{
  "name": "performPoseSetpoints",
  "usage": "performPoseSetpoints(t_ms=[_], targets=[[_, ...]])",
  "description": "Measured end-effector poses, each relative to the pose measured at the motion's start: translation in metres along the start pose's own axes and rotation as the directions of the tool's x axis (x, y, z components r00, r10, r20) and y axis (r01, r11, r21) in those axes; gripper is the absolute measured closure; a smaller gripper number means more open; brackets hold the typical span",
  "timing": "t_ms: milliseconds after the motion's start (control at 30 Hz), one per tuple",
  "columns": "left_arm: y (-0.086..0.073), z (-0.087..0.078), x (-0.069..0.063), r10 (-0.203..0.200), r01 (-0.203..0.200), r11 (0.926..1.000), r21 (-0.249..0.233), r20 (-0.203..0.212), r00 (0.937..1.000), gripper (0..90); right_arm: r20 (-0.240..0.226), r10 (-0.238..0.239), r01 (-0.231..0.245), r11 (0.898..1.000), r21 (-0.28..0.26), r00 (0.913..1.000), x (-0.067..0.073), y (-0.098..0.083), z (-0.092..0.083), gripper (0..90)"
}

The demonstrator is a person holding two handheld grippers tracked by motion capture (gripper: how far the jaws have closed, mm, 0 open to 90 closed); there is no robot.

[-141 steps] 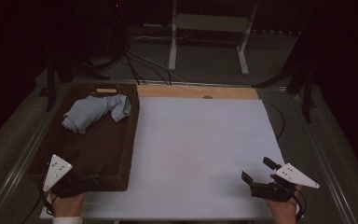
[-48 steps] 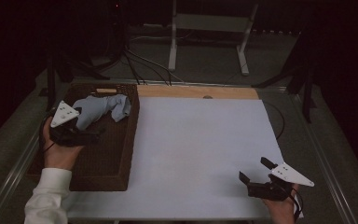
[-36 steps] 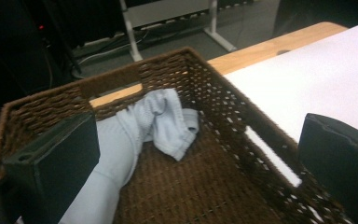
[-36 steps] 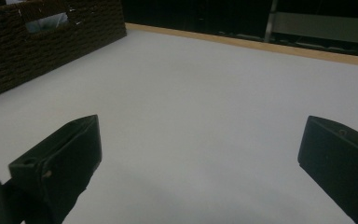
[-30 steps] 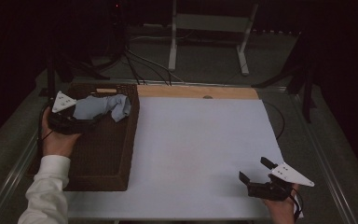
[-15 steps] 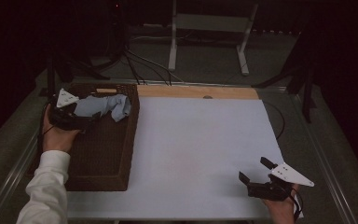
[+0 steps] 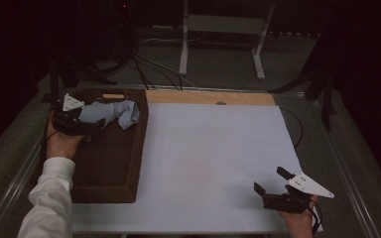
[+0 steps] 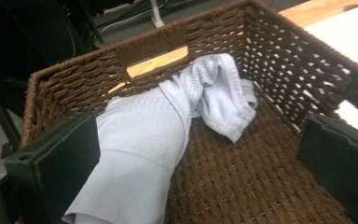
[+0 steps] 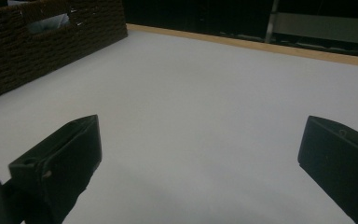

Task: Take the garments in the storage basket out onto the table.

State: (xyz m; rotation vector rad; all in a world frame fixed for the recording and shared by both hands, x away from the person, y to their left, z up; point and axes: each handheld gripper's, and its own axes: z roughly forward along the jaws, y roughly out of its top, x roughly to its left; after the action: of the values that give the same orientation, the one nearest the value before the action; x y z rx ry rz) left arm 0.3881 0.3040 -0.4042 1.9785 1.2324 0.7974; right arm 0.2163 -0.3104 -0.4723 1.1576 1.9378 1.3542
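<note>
A crumpled light blue cloth [image 7: 110,112] lies at the far end of a brown wicker basket [image 7: 141,144] on the table's left side. My left gripper [image 7: 92,130] is inside the basket, open, its jaws pointing at the cloth. In the left gripper view the cloth [image 8: 168,126] runs between the wide-open jaws and rests against the left one, with the basket wall [image 8: 279,51] behind. My right gripper [image 7: 270,181] hovers open and holds nothing near the front right of the white table surface [image 7: 213,158]. My right gripper [image 9: 196,158] faces the bare white surface.
A wooden strip [image 7: 208,97] borders the table's far edge. Beyond it stand a metal stand [image 7: 218,29] and cables on the floor. In the right gripper view the basket [image 9: 37,51] sits at the far left, a bit of cloth [image 9: 46,22] showing through its handle hole.
My left gripper has moved from the basket's near end up to the cloth at the far end and has barely shifted in the last second. The right gripper has stayed put.
</note>
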Motion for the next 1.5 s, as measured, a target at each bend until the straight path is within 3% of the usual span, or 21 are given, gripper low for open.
performPoseSetpoints(t_ms=[133,300,600,833,967,1067,1200,1400,1433,1500], targets=[[-0.001,0.008,0.003,-0.017,0.017,0.9995,0.028,-0.014,0.9998,0.6,-0.001,0.006,-0.006,1.0,-0.002,1.0,-0.001,0.0,0.0,0.0],[0.0,0.017,0.004,0.01,-0.008,0.9978,0.066,-0.021,0.9997,0.5,-0.003,0.01,-0.01,1.0,-0.006,0.9999,-0.002,0.0,0.0,0.0],[-0.007,0.032,0.013,-0.07,0.075,0.9928,0.093,-0.056,0.996,0.5,-0.008,0.01,-0.01,1.0,-0.005,0.9999,-0.002,0.0,0.001,0.0],[-0.01,0.04,0.015,-0.115,0.12,0.9859,0.117,-0.047,0.9923,1.4,-0.011,0.016,-0.017,1.0,-0.007,0.9998,-0.002,0.0,0.002,0.0],[-0.013,0.044,0.019,-0.149,0.154,0.9771,0.147,-0.044,0.9879,3.0,-0.008,0.021,-0.021,1.0,-0.006,0.9997,-0.004,-0.001,0.002,0.0],[-0.016,0.046,0.022,-0.201,0.205,0.9624,0.179,-0.038,0.9788,5.0,-0.011,0.021,-0.021,1.0,-0.006,0.9997,-0.004,-0.001,0.003,0.0],[-0.02,0.051,0.022,-0.2,0.208,0.9546,0.213,-0.058,0.9781,4.8,-0.013,0.019,-0.019,1.0,-0.002,0.9997,-0.003,-0.001,0.004,0.0],[-0.022,0.056,0.021,-0.2,0.221,0.9507,0.217,-0.118,0.9727,6.0,-0.012,0.03,-0.03,1.0,-0.002,0.9995,-0.004,-0.001,0.003,0.0],[-0.024,0.06,0.02,-0.185,0.219,0.9462,0.238,-0.155,0.9704,6.6,-0.012,0.028,-0.028,1.0,-0.003,0.9995,-0.005,-0.001,0.003,0.0],[-0.026,0.063,0.021,-0.182,0.219,0.9402,0.261,-0.159,0.9703,8.7,-0.013,0.03,-0.03,1.0,-0.002,0.9995,-0.004,-0.001,0.003,0.0]])
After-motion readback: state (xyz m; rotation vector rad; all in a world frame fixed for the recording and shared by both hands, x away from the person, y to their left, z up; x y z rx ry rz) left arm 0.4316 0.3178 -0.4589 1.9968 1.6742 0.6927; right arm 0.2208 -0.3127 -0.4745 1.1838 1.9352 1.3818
